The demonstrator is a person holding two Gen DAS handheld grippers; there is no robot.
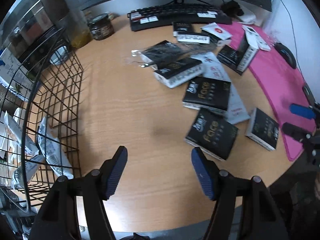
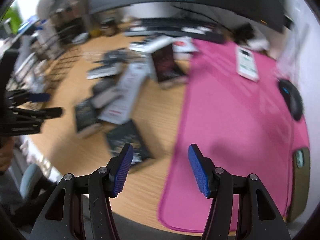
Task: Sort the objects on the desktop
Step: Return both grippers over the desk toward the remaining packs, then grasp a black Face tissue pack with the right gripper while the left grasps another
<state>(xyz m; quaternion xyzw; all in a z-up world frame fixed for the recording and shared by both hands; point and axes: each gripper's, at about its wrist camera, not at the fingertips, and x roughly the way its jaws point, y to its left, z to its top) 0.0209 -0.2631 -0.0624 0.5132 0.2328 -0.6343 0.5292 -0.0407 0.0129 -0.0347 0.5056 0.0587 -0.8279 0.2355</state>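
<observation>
Several black "Face" boxes lie scattered with white packets on the right half of the wooden desk. My left gripper hangs open over bare desk left of the nearest black box, with nothing between its fingers. At the left stands a black wire basket with white packets inside. The blurred right wrist view shows my right gripper open and empty above the left edge of the pink mat, a black box just past its left finger. It also shows at the right edge.
A keyboard and monitor stand at the back, with a dark jar at back left. On the pink mat lie a black mouse, a white box and a phone. The left gripper shows at the left edge.
</observation>
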